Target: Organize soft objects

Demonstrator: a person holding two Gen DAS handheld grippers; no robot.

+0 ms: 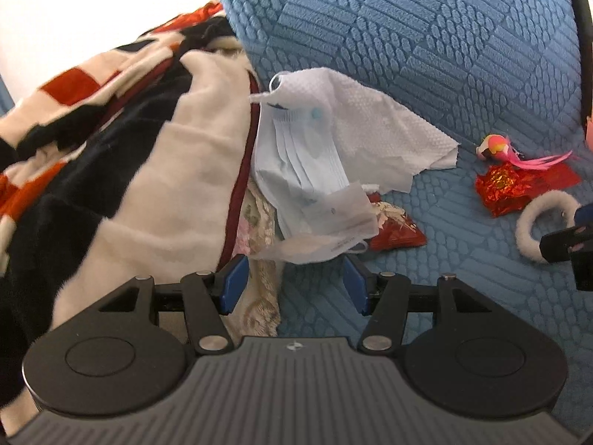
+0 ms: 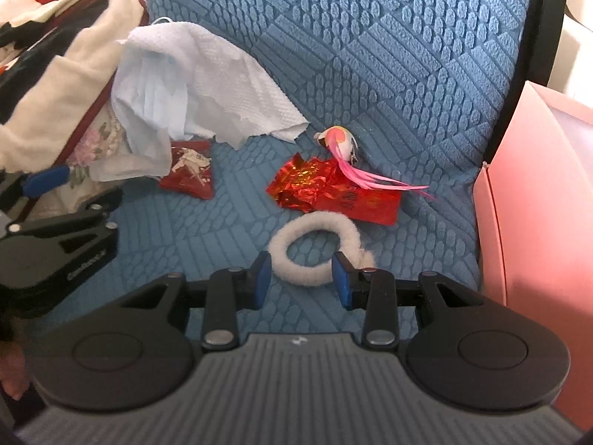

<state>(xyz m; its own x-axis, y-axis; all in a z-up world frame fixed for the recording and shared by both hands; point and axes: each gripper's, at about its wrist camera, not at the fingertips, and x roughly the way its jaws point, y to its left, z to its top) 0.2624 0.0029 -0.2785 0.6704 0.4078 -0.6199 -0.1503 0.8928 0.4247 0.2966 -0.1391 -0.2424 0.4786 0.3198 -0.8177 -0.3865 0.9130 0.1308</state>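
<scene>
In the right wrist view a white fluffy ring point(image 2: 318, 219) lies on the blue seat cover point(image 2: 370, 55). My right gripper point(image 2: 301, 270) is open just above it, with the ring's near arc between its blue pads, which do not squeeze it. In the left wrist view my left gripper point(image 1: 294, 265) is open. The bottom corner of a pile of light-blue face masks point(image 1: 307, 155) and a clear packet point(image 1: 337, 211) hangs just ahead of its fingertips. A white paper towel point(image 1: 389, 126) drapes over that pile. The ring point(image 1: 526, 233) also shows at the right edge there.
A red, black and white fleece blanket point(image 1: 148, 129) is heaped on the left over a floral cloth point(image 1: 259, 222). A red snack packet point(image 2: 191, 172), crumpled red foil point(image 2: 315, 185) and a pink feathered bird point(image 2: 339, 141) lie on the seat. A pink box point(image 2: 537, 222) stands at the right.
</scene>
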